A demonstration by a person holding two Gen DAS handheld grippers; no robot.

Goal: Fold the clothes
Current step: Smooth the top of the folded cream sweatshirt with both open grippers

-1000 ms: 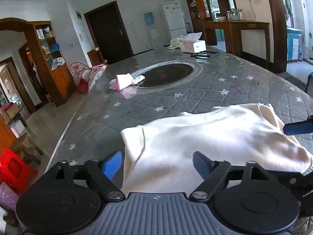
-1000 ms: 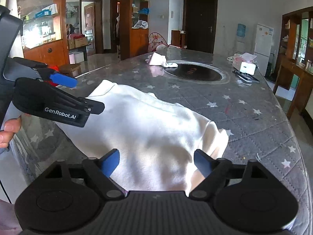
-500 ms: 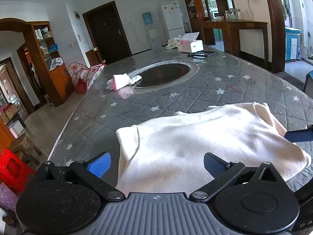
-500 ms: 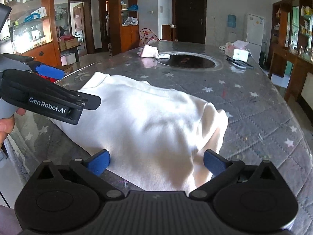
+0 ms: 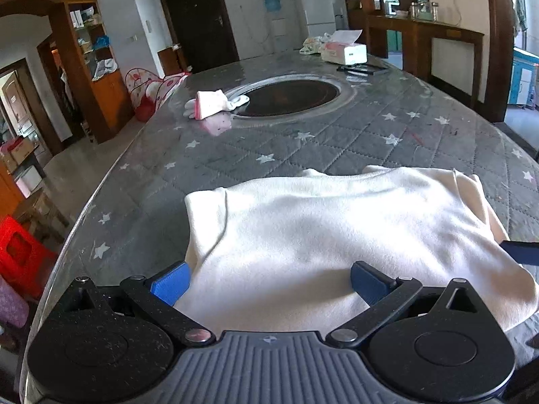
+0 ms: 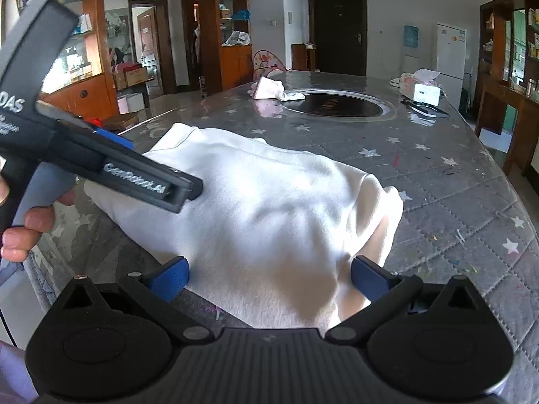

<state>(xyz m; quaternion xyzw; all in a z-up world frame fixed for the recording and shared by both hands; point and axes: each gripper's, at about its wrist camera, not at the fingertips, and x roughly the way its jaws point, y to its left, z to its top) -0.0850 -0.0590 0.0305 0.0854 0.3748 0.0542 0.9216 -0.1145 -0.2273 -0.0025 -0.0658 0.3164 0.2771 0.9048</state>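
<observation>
Left wrist view: cream garment [image 5: 337, 235] lies on the quilted star-print table [image 5: 337, 141], near side of the round dark inset [image 5: 286, 96]. It is bunched into a rough rectangle, its near edge running under the camera. Left gripper [image 5: 269, 282] is released, blue pads wide apart, nothing between them, astride the near hem. A small white-and-pink cloth [image 5: 212, 104] sits just beside the inset's rim; a tissue box [image 5: 343, 52] lies beyond the inset.

Right wrist view: same garment [image 6: 269, 208], layered at its right end, where an edge doubles over. Right gripper [image 6: 269, 279] also spread and empty, over the near right corner. The left tool's body [image 6: 101, 165] crosses above the garment's left end, a hand [image 6: 23, 232] on its grip.

Judgement: the layering fits a fold part-made, or a loose heap awaiting one. For a clean crease, pinch all layers at matching corners, keep the hem taut between both tools, and lift evenly.
</observation>
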